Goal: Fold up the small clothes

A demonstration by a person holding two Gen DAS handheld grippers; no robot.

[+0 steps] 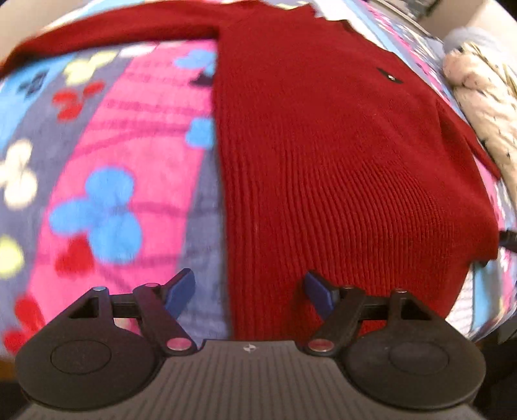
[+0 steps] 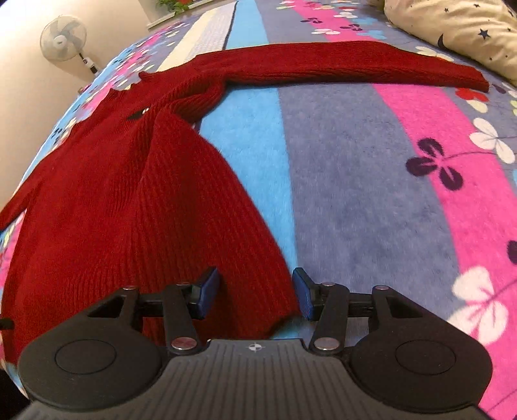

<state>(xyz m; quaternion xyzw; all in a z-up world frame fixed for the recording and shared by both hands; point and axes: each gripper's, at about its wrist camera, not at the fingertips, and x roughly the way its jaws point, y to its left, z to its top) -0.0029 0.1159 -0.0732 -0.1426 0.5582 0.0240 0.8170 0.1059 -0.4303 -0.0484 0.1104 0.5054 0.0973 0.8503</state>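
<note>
Red: 1 sweater [image 1: 323, 161], 2 grippers—left gripper [image 1: 250, 292] & right gripper [image 2: 255, 292]—both agape.

left claw [image 1: 250, 292] agape, right claw [image 2: 257, 294] agape

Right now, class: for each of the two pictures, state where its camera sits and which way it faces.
Left wrist: on the left gripper, facing steeply down at the red sweater's hem edge; only its open fingers show.
Right wrist: on the right gripper, facing down at the opposite hem corner; open fingers show.
Shared: the sweater, striped flowered blanket, star-print pillow.
</note>
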